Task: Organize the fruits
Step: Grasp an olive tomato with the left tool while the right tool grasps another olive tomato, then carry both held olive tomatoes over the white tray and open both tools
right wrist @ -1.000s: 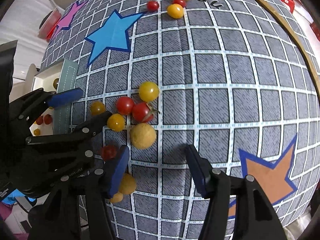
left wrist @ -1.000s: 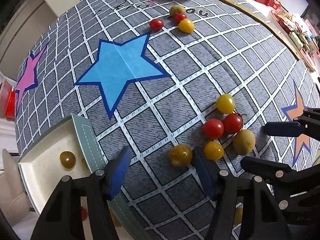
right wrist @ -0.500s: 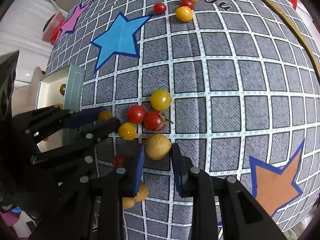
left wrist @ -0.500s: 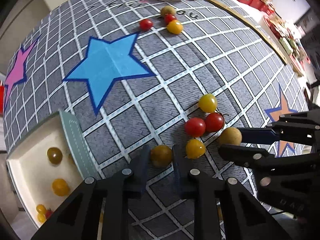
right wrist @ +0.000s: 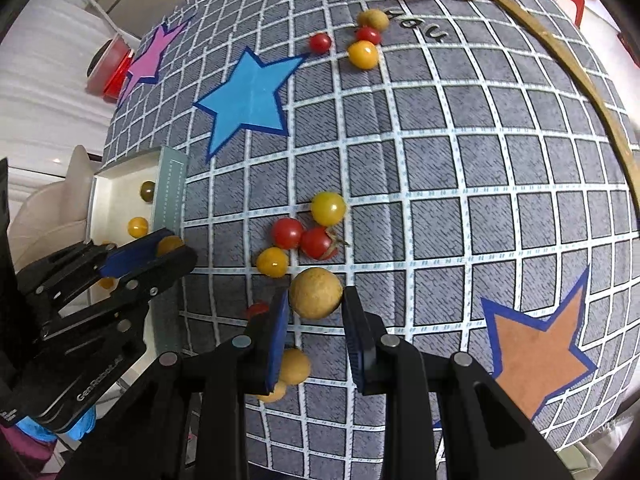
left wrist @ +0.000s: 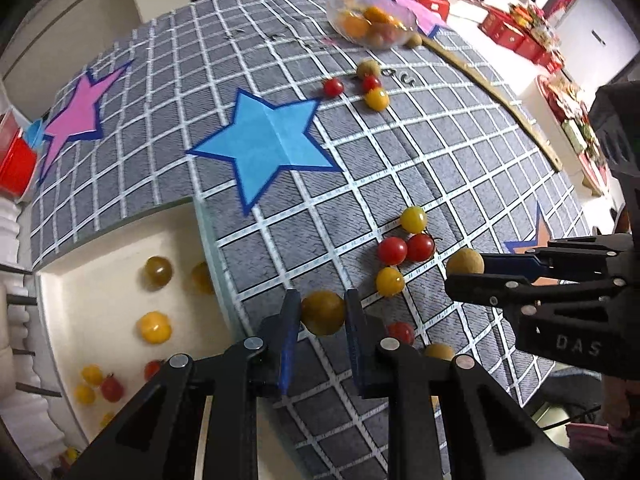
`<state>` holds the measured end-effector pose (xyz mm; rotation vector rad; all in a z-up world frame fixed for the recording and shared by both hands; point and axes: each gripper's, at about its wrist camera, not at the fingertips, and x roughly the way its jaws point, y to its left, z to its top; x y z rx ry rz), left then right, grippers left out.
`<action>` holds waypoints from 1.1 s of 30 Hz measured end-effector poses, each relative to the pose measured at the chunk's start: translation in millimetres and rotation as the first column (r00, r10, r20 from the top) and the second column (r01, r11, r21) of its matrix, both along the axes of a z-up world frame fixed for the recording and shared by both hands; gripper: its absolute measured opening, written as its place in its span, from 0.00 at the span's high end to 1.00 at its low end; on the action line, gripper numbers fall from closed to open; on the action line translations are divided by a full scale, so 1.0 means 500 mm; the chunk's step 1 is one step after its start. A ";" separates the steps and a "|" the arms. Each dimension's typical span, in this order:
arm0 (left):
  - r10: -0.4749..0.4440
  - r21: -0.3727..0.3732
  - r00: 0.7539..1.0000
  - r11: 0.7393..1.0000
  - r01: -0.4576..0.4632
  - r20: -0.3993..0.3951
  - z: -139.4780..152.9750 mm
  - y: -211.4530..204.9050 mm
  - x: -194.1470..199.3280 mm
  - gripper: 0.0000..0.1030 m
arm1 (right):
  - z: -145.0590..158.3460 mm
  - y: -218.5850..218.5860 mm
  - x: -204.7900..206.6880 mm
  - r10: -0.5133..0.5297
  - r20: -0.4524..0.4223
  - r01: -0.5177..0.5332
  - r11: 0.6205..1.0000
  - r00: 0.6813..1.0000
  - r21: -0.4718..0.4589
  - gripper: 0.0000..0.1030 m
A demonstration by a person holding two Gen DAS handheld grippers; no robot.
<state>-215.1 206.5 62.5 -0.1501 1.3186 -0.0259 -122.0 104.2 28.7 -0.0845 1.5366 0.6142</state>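
My left gripper (left wrist: pixel 323 314) is shut on an olive-brown tomato (left wrist: pixel 322 313) and holds it above the cloth near the white tray (left wrist: pixel 120 240). It also shows in the right wrist view (right wrist: pixel 160 250). My right gripper (right wrist: pixel 316 312) is shut on a tan longan (right wrist: pixel 316 293), lifted off the cloth; the longan also shows in the left wrist view (left wrist: pixel 465 261). A cluster of two red tomatoes (right wrist: pixel 287 233) and two yellow ones (right wrist: pixel 328 208) lies on the cloth just beyond.
The tray holds several small tomatoes (left wrist: pixel 154 327). A glass bowl (left wrist: pixel 370 20) of fruit stands at the far edge, with loose fruits (left wrist: pixel 376 98) before it. More fruits (right wrist: pixel 294 366) lie near the front edge. A wooden hoop (right wrist: pixel 600 112) runs along the right.
Both grippers closed from open onto their fruits and lifted them; the left moved toward the tray with the tomato.
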 end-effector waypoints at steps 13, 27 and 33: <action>0.197 0.024 0.979 0.980 -0.199 0.045 0.038 0.116 -0.111 0.77 | 0.063 0.100 -0.033 0.108 0.038 -0.109 0.994 0.993 0.027 0.72; 0.395 0.097 0.917 0.912 -0.399 0.056 0.002 0.303 -0.153 0.77 | 0.076 0.280 -0.078 0.241 0.045 -0.243 0.969 0.969 0.046 0.72; 0.403 0.122 0.914 0.906 -0.407 0.050 -0.029 0.345 -0.128 0.77 | 0.047 0.349 -0.080 0.268 0.034 -0.269 0.963 0.963 0.029 0.72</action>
